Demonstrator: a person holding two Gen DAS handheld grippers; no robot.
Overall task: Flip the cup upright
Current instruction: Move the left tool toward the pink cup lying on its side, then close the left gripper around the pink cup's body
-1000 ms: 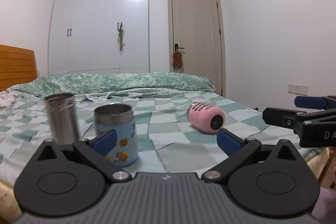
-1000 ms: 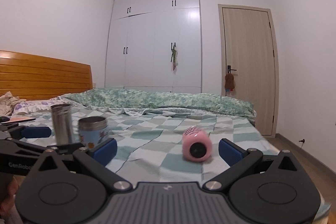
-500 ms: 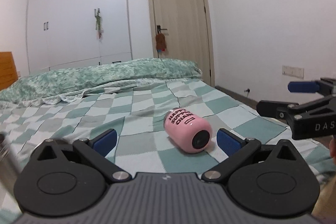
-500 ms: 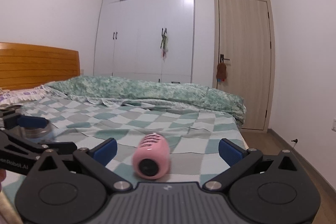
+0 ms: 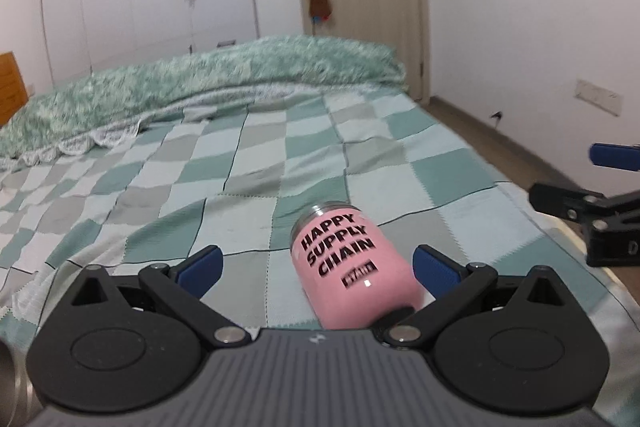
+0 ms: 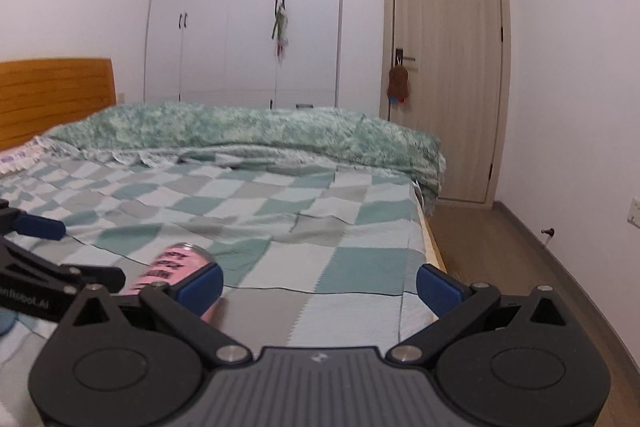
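Note:
A pink cup [image 5: 352, 269] with black "HAPPY SUPPLY CHAIN" lettering lies on its side on the checkered bedspread [image 5: 248, 163], its steel base pointing away from me. My left gripper [image 5: 316, 267] is open, and the cup lies between its blue pads, close to the right pad [image 5: 434, 269]. In the right wrist view the cup [image 6: 176, 265] lies partly behind the left pad [image 6: 200, 283] of my open, empty right gripper [image 6: 320, 283]. The left gripper also shows at that view's left edge [image 6: 36, 251], and the right gripper at the left wrist view's right edge [image 5: 592, 199].
A steel cup [image 5: 12, 387] shows at the bottom left corner of the left wrist view. A rumpled green quilt [image 6: 248, 131] lies along the far side of the bed. The bed's right edge [image 6: 430, 239] drops to a wooden floor. A door [image 6: 444, 67] and wardrobe stand behind.
Both grippers moved forward and rightward toward the pink cup. The cup now lies between the left gripper's pads. The blue cup and steel flask slid out of view to the left.

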